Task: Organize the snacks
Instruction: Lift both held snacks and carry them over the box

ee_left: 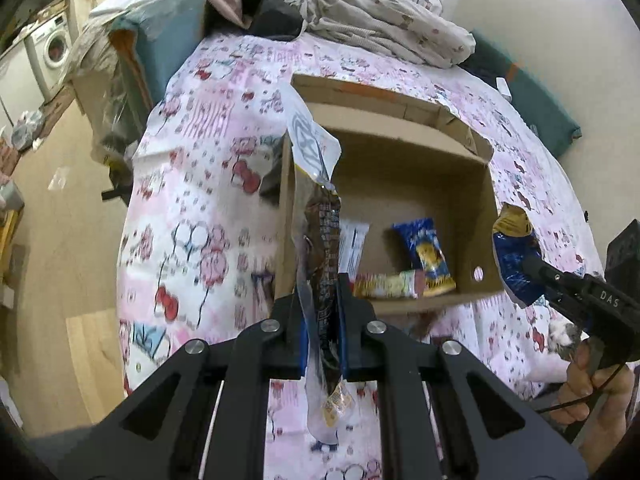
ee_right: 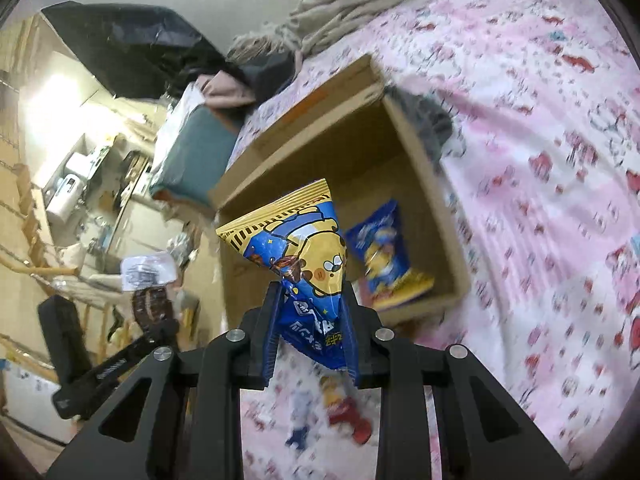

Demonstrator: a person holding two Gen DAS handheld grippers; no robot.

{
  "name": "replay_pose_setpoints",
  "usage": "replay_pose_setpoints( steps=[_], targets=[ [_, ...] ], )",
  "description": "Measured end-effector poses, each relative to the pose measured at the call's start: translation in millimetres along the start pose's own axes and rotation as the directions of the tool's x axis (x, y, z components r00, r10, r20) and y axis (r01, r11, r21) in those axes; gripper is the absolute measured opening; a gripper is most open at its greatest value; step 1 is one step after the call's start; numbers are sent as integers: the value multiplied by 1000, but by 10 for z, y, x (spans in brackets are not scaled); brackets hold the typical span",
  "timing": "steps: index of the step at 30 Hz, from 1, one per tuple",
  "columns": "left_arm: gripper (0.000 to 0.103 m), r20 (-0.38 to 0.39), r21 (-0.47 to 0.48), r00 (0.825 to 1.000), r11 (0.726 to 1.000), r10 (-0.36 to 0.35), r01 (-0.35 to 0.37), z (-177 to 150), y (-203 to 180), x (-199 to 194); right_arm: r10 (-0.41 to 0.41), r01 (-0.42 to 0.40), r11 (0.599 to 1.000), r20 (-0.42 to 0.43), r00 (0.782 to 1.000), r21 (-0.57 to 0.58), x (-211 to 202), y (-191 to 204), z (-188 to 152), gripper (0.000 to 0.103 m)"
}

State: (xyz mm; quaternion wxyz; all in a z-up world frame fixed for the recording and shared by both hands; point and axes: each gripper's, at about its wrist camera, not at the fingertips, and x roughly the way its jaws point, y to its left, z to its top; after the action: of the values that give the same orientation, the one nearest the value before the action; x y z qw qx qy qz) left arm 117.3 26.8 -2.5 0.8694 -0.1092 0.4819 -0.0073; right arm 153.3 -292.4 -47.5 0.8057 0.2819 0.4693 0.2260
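Observation:
My left gripper (ee_left: 322, 286) is shut on a long brown snack packet (ee_left: 320, 240) with a white printed end, held upright over the left wall of the open cardboard box (ee_left: 400, 184). In the box lie a blue packet (ee_left: 426, 256), a yellow and pink bar (ee_left: 386, 285) and a white packet (ee_left: 354, 248). My right gripper (ee_right: 310, 304) is shut on a blue and yellow cartoon-bear snack bag (ee_right: 304, 248), above the box (ee_right: 320, 148) near its front wall. Each gripper shows in the other's view: right gripper (ee_left: 528, 268), left gripper (ee_right: 156, 316).
The box sits on a bed with a pink cartoon-print sheet (ee_left: 200, 208). Crumpled bedding (ee_left: 384, 20) lies beyond the box, and a teal padded box (ee_left: 168, 48) stands at the bed's far left corner. Wooden floor (ee_left: 60, 260) runs along the left. A hand (ee_left: 588, 384) holds the right gripper.

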Motion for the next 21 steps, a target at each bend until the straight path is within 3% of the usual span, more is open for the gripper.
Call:
replay_pose_setpoints(
  steps=[4,11,21],
  targets=[
    [9,-3,18,1000,1000,-2,2,167,-118,175,-20,21,999,-3,1000,31,78,-81,75,28],
    [9,-14,61,1000,998,21,-21,373,-315,513,-90,90,996,0,996,-16,242,-78,197,28],
    [9,-49,88,999,996,12,-7,387,-379,976,-139,138,990,-41,989,-35,462,-96,212,29]
  ],
)
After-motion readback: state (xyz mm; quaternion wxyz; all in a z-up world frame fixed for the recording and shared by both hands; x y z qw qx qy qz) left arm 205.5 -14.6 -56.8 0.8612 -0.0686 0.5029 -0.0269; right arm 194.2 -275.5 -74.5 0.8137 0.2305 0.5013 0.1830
